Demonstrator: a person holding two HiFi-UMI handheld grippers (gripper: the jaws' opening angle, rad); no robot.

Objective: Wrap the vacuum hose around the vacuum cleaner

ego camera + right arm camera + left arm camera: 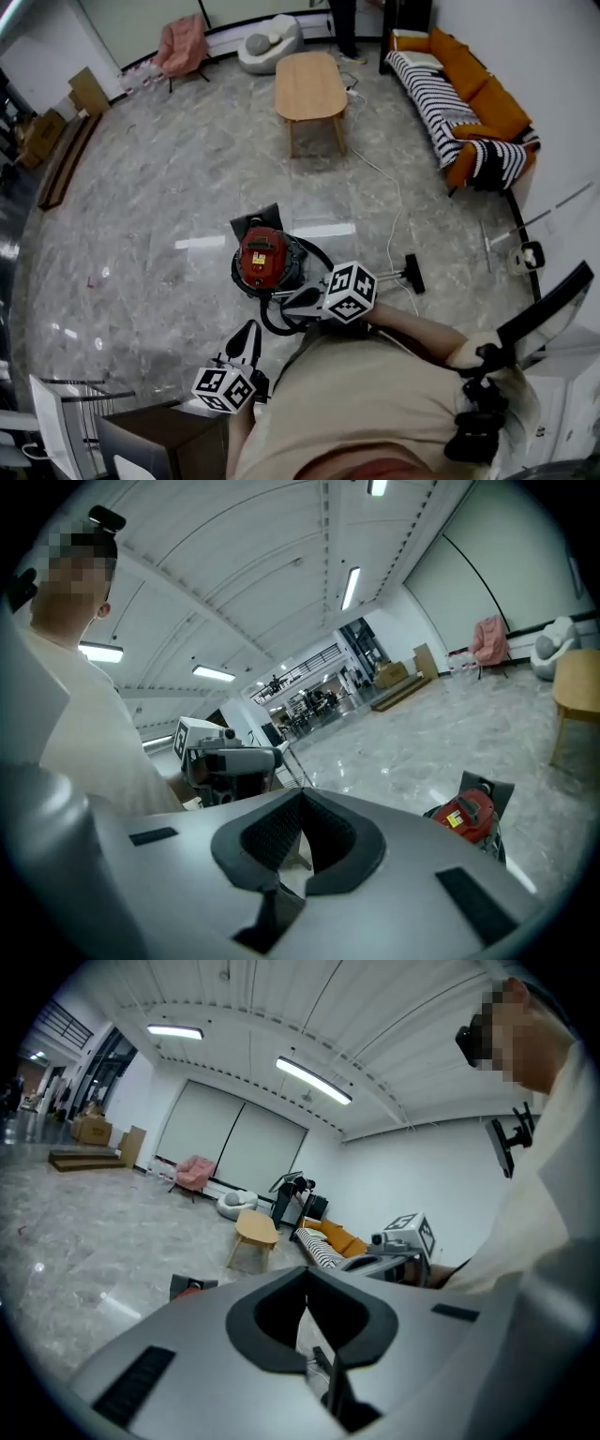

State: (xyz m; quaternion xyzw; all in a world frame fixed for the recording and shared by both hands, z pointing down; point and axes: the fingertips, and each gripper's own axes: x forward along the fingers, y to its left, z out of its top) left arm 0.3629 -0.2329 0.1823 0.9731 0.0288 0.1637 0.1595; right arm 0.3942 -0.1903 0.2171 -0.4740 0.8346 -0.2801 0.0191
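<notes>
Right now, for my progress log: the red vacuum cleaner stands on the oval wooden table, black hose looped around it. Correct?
No: the head view shows the red vacuum cleaner on the grey floor, not the wooden table; its black hose loops around it.

Glossy grey marbled floor [141, 187] spreads ahead of the fingers [247, 339]. Far beyond them stands an oval wooden coffee table [309, 84]. To its right is an orange sofa [487, 98] with a striped throw [431, 94], and further left a pink chair [183, 45]. Strip lights [314, 1080] line the white ceiling.
</notes>
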